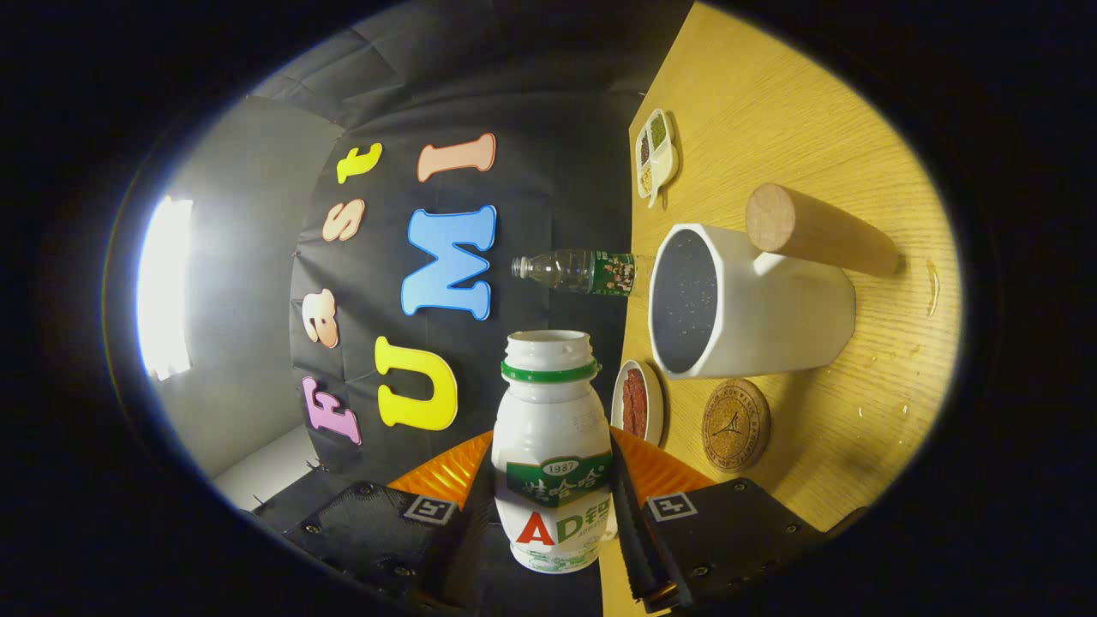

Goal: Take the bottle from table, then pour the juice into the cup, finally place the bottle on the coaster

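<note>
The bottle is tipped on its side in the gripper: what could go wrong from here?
1. The bottle, held between the fingers, has its open mouth beside the cup, not over it; juice may spill.
2. The cup's wooden handle is close by; a knock could shift the cup.
3. The coaster is small and easy to miss.

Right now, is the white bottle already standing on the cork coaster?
No. The white bottle is held between the gripper fingers, tipped on its side off the table, while the cork coaster lies bare beside the white cup.
</note>
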`<action>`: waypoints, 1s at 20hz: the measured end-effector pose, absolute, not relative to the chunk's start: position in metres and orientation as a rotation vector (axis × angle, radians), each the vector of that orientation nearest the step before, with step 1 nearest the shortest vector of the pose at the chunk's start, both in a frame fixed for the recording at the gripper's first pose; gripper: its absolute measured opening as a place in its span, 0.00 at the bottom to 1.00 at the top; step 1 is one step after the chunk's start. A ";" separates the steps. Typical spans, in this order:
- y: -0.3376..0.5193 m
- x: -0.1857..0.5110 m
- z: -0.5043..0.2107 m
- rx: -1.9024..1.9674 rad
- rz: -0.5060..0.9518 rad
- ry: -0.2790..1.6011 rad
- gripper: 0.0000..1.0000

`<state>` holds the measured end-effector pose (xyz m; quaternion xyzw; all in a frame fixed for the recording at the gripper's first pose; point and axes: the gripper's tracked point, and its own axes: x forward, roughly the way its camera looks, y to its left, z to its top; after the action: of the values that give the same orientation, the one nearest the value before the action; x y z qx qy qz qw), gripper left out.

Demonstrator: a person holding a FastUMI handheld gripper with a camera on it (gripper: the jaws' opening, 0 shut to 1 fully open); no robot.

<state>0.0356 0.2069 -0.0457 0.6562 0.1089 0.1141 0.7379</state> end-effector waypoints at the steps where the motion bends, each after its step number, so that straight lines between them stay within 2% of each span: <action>1: 0.208 0.035 -0.046 1.449 0.251 0.240 0.66; 20: 0.211 0.035 -0.046 1.641 0.289 0.202 0.66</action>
<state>0.0350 0.2113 -0.0462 0.7276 0.0897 0.1280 0.6680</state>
